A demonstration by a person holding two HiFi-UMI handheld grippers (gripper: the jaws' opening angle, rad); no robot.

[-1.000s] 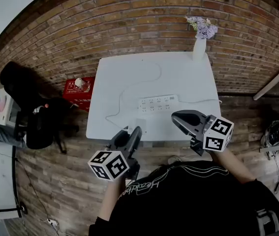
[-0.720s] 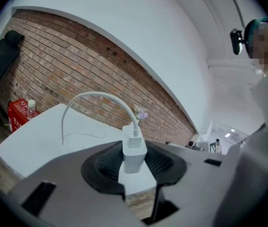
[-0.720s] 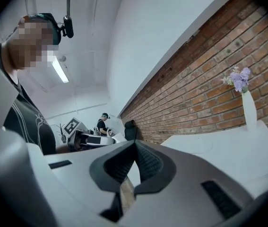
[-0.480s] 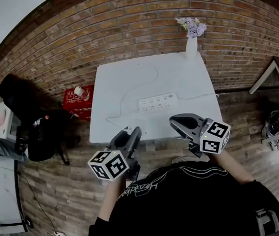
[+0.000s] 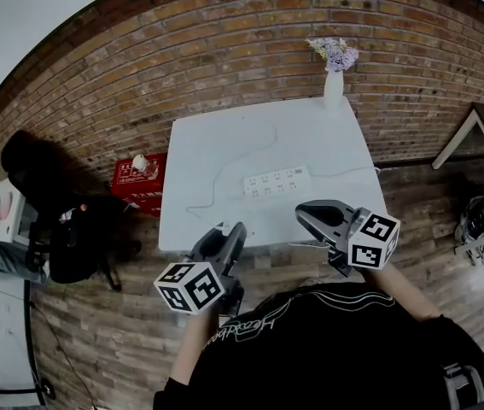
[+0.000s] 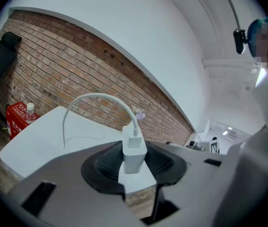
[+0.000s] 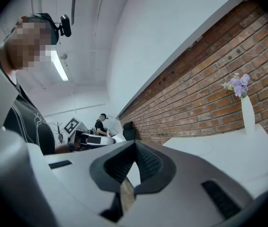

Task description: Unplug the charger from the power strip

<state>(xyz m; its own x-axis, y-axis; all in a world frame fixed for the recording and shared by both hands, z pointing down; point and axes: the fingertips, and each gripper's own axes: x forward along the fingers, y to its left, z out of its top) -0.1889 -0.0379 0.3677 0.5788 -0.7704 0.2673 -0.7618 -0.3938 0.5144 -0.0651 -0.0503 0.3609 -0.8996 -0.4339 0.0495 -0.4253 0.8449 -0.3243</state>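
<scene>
The charger sits upright between the jaws of the left gripper, which are clenched on its white body, plug end down and the cable rising from its top. We judge that it is gripped by the body so that the pull goes through the block and not through the cable. The cable arches up and runs back onto the white table, where it lies in a loose curve. The gripper holds the charger off the table's near edge, well apart from the power strip, so we judge the unplugging done. The strip lies flat near the middle of the table, its own cord running off to the right.

The right gripper hangs over the near right edge of the table with its jaws pressed together on nothing.

At the far right corner of the table stands a white vase holding purple flowers. On the floor left of the table a red crate holds a bottle with a white cap; what else is inside we cannot tell.
</scene>
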